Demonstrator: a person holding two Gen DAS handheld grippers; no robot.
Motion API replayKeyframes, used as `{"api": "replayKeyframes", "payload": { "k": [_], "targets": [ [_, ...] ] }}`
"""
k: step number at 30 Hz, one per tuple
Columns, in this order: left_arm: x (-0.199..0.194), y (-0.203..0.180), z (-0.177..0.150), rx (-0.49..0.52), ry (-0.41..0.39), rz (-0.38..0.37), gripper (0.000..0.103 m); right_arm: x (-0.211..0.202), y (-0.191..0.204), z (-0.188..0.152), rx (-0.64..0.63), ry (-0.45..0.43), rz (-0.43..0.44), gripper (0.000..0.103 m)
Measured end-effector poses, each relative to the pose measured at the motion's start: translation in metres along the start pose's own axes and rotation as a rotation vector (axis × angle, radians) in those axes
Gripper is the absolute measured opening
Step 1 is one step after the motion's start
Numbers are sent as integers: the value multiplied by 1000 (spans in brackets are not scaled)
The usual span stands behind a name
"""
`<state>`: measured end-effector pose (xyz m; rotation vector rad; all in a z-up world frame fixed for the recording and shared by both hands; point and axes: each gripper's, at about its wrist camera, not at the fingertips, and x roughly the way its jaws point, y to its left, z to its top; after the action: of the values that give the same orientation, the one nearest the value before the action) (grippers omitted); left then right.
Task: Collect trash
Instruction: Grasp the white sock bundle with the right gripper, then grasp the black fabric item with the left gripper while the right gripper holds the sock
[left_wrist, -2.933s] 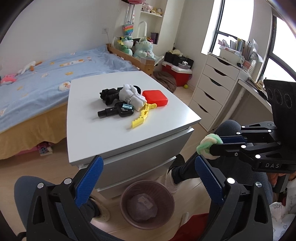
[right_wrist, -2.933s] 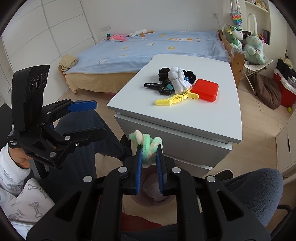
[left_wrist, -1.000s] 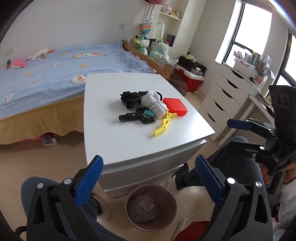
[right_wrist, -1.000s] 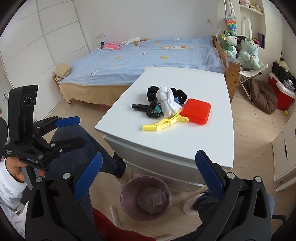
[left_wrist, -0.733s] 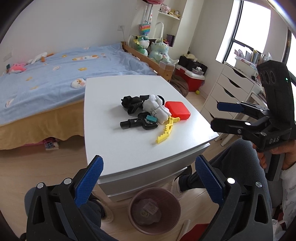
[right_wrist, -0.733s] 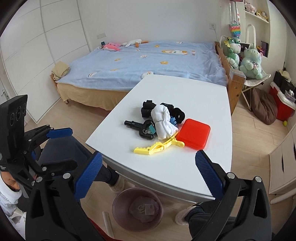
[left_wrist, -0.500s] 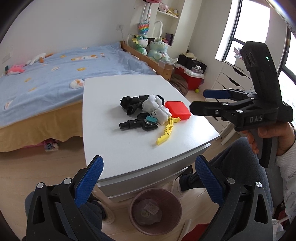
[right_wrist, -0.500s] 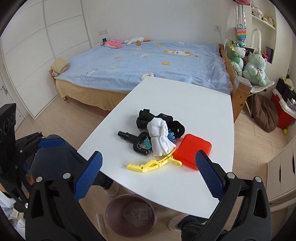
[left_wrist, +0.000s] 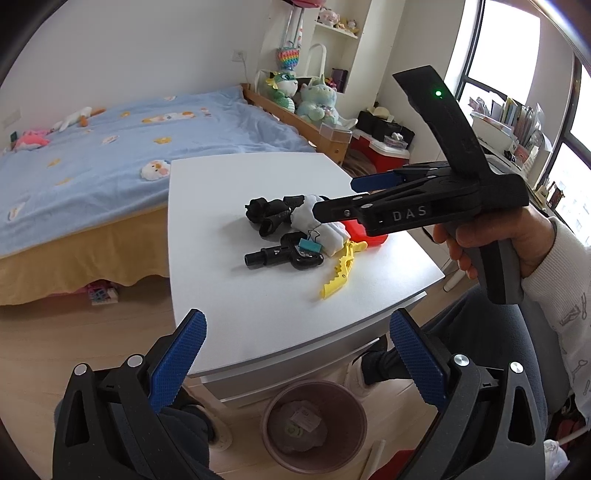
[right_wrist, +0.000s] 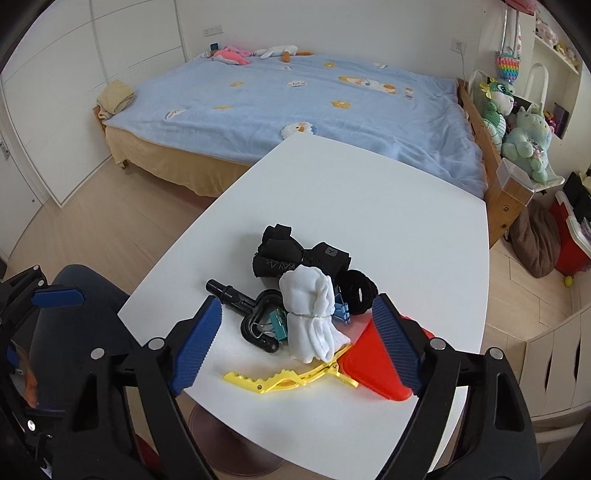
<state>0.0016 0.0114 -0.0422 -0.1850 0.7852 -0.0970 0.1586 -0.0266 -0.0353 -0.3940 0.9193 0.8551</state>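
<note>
The right gripper (right_wrist: 293, 334) hung wide open and empty above a rolled white sock (right_wrist: 309, 314) in a clutter pile on the white table (right_wrist: 388, 221), while the left gripper (left_wrist: 295, 354), also spread open, hovered over the trash bin (left_wrist: 314, 424) below the table's edge.

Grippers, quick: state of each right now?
Left gripper: open, holding nothing.
Right gripper: open, holding nothing, above the pile on the white table.

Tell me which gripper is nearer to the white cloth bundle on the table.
Right. The right gripper hangs open directly over the white cloth bundle, framing it between its fingers. The left gripper is open too, held back off the table's near edge, above the trash bin.
</note>
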Motion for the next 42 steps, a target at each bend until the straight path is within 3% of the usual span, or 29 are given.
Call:
{"api": "replayKeyframes", "payload": {
  "k": [13,25,42],
  "targets": [
    [4,9,-1,-14,5,-11,96,34,-7,5,12,98,-12,34],
    [4,5,4,-1,-2,-15,96,23,-8,7,24,65,-15,23],
    [21,-1,50,75,4,-20,96,-40,-33,0,139,-32,22,22]
  ]
}}
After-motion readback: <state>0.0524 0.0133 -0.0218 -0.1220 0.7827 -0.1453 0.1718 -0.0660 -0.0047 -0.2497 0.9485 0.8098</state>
